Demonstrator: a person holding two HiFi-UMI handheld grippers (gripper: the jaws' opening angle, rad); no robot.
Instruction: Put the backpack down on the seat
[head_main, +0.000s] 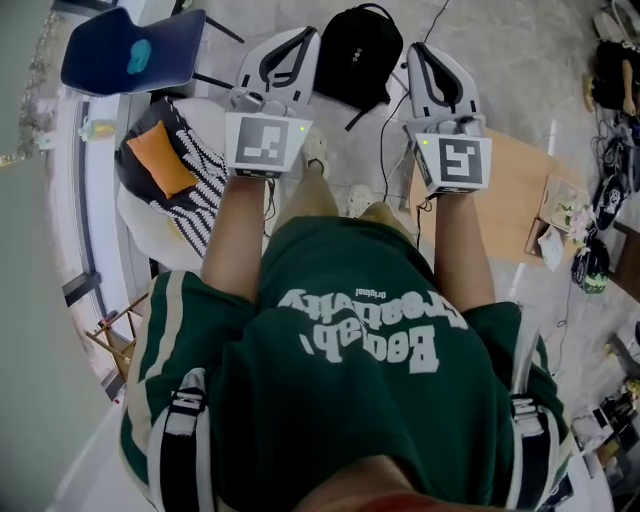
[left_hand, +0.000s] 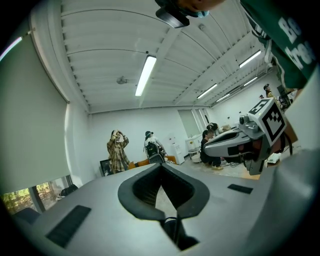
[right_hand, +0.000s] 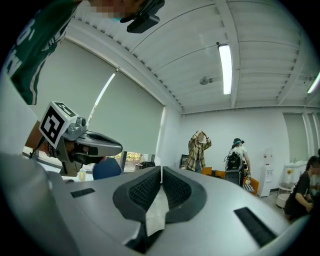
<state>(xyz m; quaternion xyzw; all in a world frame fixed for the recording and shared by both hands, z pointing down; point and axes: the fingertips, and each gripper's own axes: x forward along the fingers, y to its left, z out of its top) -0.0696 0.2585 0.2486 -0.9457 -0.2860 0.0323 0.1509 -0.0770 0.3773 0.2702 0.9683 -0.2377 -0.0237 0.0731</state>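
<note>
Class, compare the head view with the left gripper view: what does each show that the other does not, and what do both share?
Head view only: the black backpack lying on the floor, and an orange cushion on a white seat. Left gripper view only: the ceiling light and a standing person far off. Both: the right hand-held gripper.

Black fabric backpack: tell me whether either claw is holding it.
No, the black fabric backpack lies on the grey floor beyond the left claw and right claw, both shut and empty.
</note>
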